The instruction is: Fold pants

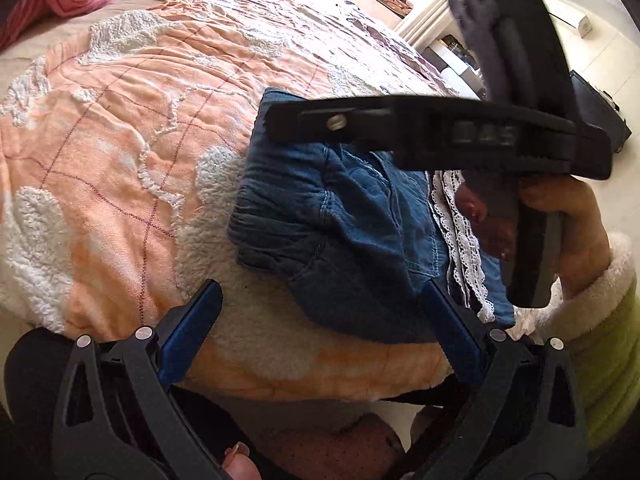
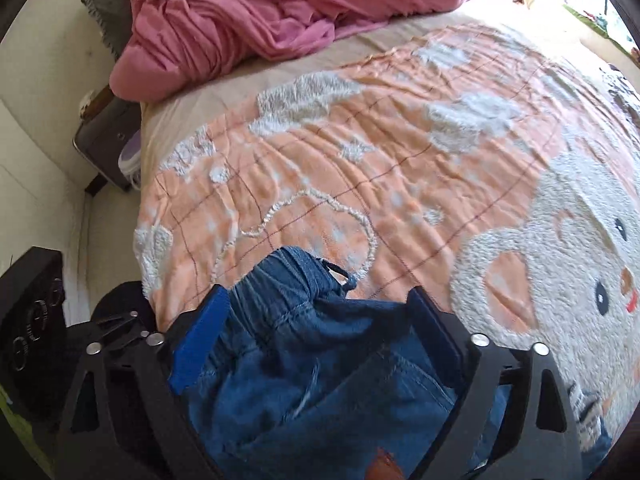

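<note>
A bed covered by an orange blanket [image 1: 120,128] with white fleecy patches; in the right wrist view a pink cover [image 2: 256,12] is bunched far ahead of the gripper, and a dark nightstand [image 2: 108,136] stands to its left. The pants [image 1: 332,232] — blue denim, folded into a compact bundle, white lace trim at one edge — lie on the blanket's near edge. Left gripper [image 1: 320,308]: jaws spread wide, empty, right finger touching the denim's near edge. Right gripper [image 2: 320,312]: jaws wide apart, denim lying between the fingers — not pinched. In the left wrist view the right hand [image 1: 576,232] grips its handle just right of the pants, tool body crossing above them.
</note>
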Demonstrator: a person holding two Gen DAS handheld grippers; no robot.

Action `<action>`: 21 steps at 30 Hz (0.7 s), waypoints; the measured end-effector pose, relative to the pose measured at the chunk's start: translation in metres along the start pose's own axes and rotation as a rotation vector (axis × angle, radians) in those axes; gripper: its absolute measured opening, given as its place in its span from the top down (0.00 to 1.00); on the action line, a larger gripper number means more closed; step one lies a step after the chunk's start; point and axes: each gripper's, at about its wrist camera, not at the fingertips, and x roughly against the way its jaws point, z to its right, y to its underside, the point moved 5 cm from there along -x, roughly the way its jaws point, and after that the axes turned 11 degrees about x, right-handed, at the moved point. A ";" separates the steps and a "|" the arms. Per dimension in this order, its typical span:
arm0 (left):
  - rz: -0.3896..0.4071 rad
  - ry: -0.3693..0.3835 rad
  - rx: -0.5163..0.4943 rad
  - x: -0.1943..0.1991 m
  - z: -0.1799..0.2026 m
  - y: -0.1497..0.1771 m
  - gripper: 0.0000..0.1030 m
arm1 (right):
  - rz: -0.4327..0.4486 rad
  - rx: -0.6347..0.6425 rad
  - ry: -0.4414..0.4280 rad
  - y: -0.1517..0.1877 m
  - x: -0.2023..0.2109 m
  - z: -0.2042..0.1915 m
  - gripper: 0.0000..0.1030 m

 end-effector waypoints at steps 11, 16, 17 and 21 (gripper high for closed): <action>0.053 0.031 0.025 -0.009 0.004 -0.022 0.09 | 0.160 -0.113 -0.217 0.016 0.030 0.019 0.73; 0.047 0.118 0.052 -0.014 0.021 -0.037 0.44 | 0.257 -0.136 -0.231 0.028 0.067 0.029 0.73; 0.046 0.124 0.050 -0.014 0.026 -0.037 0.48 | 0.270 -0.143 -0.228 0.031 0.074 0.034 0.73; 0.060 0.125 -0.021 -0.012 0.060 -0.037 0.55 | 0.329 -0.174 -0.207 0.050 0.106 0.052 0.73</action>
